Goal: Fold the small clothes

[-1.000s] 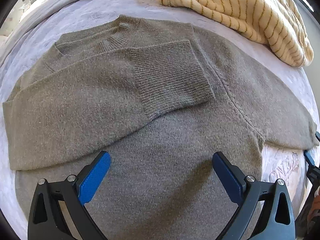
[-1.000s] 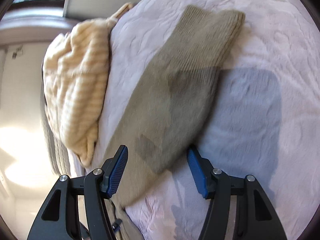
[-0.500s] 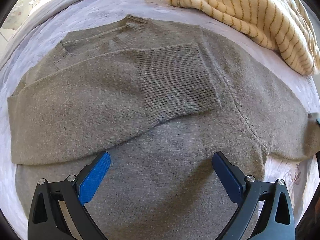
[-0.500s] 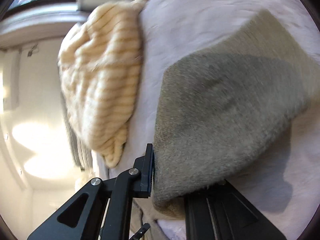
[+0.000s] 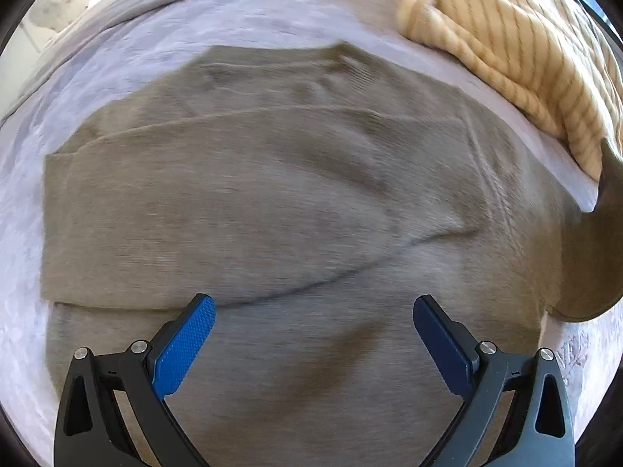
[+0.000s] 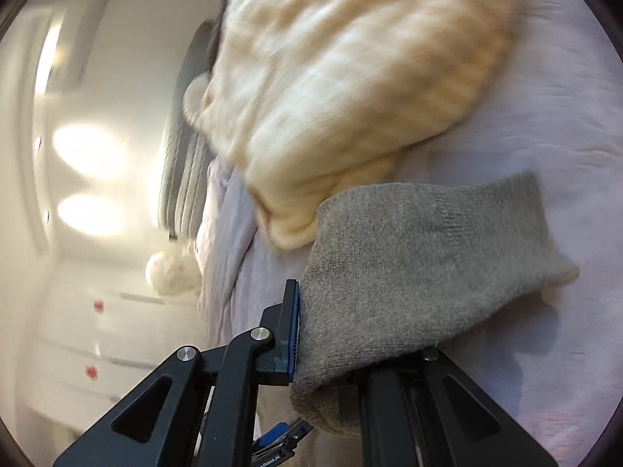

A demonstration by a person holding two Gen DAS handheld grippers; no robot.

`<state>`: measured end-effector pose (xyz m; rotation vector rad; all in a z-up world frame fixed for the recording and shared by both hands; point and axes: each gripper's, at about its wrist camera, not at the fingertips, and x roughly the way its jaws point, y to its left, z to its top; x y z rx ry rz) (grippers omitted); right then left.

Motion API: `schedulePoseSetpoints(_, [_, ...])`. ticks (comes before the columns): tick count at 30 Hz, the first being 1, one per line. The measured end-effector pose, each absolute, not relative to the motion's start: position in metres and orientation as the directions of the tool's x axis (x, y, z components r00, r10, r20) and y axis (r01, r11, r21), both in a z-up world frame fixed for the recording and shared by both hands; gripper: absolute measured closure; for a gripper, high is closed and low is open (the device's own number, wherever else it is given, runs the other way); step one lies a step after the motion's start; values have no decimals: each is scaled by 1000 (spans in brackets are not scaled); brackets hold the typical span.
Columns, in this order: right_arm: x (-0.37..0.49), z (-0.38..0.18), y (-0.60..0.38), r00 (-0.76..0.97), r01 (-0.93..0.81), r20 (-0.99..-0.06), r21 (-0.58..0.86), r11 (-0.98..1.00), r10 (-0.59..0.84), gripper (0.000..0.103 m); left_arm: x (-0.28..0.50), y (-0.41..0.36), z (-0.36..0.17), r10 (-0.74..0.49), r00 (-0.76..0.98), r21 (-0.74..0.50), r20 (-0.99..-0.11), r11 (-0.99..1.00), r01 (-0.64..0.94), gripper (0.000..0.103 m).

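A grey-green knit sweater (image 5: 272,202) lies flat on the pale bed cover (image 5: 128,50), its left sleeve folded across the chest. My left gripper (image 5: 313,334) is open and empty, hovering over the sweater's lower body. My right gripper (image 6: 331,334) is shut on the sweater's right sleeve cuff (image 6: 420,272) and holds it lifted off the bed. In the left wrist view that raised sleeve (image 5: 592,257) hangs at the right edge.
A cream and tan striped garment (image 5: 518,50) lies bunched at the far right of the bed; it also shows in the right wrist view (image 6: 350,89). A white wall and drawers (image 6: 97,330) stand beyond the bed edge.
My right gripper closed on the right sleeve cuff and lifted it off the bed, swinging it inward. My left gripper stayed open and drifted back, so the sweater looks further away.
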<state>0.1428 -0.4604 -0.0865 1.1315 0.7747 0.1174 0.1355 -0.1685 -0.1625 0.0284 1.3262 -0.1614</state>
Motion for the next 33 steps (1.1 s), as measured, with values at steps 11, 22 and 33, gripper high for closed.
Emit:
schedulePoseSetpoints(11, [230,-93,-263,479,20,-640,692,722,601,93,152,-67,-168,-12,294,-23,-956,999,-33,1])
schedulePoseSetpoints(22, [216,-184,-236,343,279,-639,769,574,689,55,166,2,-178,-45,326,-84,-944,991,-107,1])
schedulePoseSetpoints(33, [241,-154,-253,464,325,-709,694,642,532,91,169,15,-176,-320,340,-367,-884,927,-81,1])
